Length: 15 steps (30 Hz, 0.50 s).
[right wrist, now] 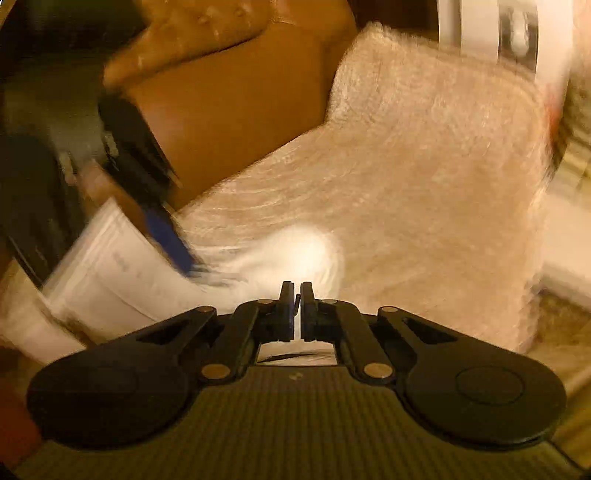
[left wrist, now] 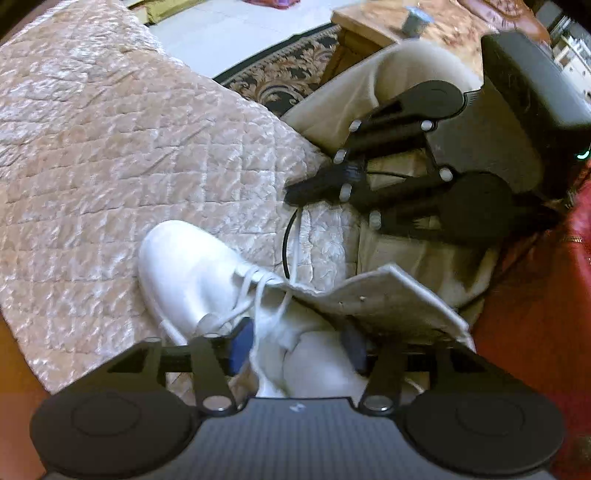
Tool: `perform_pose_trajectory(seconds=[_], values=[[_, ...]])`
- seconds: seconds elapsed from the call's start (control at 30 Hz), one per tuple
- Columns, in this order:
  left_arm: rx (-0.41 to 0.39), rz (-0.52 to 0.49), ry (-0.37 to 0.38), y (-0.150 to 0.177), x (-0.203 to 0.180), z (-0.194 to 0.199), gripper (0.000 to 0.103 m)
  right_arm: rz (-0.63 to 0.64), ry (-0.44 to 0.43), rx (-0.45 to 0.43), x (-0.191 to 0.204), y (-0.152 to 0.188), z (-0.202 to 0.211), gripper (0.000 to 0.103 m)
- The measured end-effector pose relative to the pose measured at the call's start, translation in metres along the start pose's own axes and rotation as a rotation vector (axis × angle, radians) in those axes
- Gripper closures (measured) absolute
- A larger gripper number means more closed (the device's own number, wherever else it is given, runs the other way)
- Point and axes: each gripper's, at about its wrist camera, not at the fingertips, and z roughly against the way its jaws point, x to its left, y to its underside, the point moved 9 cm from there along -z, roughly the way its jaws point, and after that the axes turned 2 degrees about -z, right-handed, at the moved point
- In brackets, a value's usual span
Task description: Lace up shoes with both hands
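A white shoe [left wrist: 184, 266] lies on a quilted beige cover [left wrist: 110, 147], toe pointing to the upper left. My left gripper [left wrist: 297, 343] is open over the shoe's throat, its blue pad [left wrist: 242, 343] left of the loose white laces [left wrist: 258, 291] and the other pad right of the tongue. A pale flap [left wrist: 388, 302] of the upper is spread to the right. My right gripper [left wrist: 295, 192] hovers beyond the shoe, shut on a taut white lace [left wrist: 297, 243] that rises to its tips. The right wrist view is blurred: shut right gripper [right wrist: 296, 295], shoe [right wrist: 295, 247].
A person's legs in beige trousers [left wrist: 369, 92] sit beside the cover. A thin black cable [left wrist: 286, 240] loops under the right gripper. A patterned rug [left wrist: 288, 74] and a wooden table [left wrist: 362, 29] lie beyond. Red fabric [left wrist: 535, 314] fills the right. A brown sofa [right wrist: 229, 92] stands behind.
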Motion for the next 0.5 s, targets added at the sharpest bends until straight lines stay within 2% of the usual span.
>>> perform_pose_trajectory(seconds=[0.03,0.13,0.23,0.33,0.4,0.43,0.5], values=[[-0.016,0.011,0.001,0.001,0.004,0.009,0.041,0.012,0.043,-0.018,-0.007,-0.002,0.003,0.099],[-0.085,0.053,-0.013,-0.002,0.018,0.034,0.038,-0.149,0.053,-0.078,-0.038,-0.019,0.016,0.099],[-0.213,0.126,-0.012,-0.026,0.032,0.056,0.036,-0.276,-0.078,-0.117,-0.047,-0.035,0.031,0.099],[-0.289,0.124,-0.005,-0.058,0.026,0.055,0.032,-0.380,-0.193,-0.131,-0.050,-0.048,0.042,0.099],[-0.302,0.072,-0.054,-0.076,0.017,0.041,0.033,-0.452,-0.254,-0.138,-0.054,-0.055,0.047,0.099],[-0.295,0.058,-0.063,-0.083,0.012,0.031,0.037,-0.484,-0.283,-0.136,-0.056,-0.056,0.047,0.099],[-0.245,0.036,-0.035,-0.088,0.001,0.007,0.042,-0.524,-0.303,-0.134,-0.061,-0.055,0.047,0.099]])
